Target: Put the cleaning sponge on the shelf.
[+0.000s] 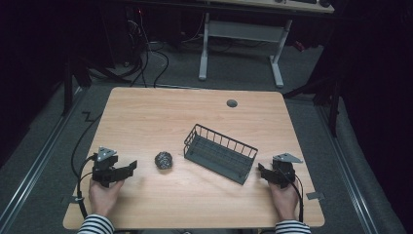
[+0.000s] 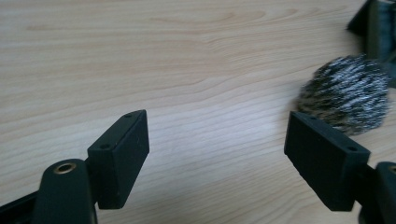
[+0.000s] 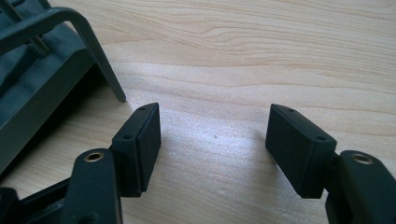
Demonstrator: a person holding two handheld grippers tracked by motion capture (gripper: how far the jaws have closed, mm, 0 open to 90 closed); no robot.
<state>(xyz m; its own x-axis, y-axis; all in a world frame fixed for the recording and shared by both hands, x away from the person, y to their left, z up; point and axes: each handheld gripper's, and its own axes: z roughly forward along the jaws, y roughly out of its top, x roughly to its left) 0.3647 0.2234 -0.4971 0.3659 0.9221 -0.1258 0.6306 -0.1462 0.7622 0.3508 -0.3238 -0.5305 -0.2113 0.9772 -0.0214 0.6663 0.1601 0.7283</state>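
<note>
— We've got the left gripper spread wide on the table, gripping nothing; the furry ball sits just beyond its right jaw.

— And our right gripper gapes empty too, near the wire basket. Up close, the ball's fur shows grey-white streaks. No lettering anywhere.

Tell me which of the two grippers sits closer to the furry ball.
The left gripper: the furry ball lies just beyond its open jaws, on the near side of the wire basket. The right gripper sits past the basket's other end.
</note>
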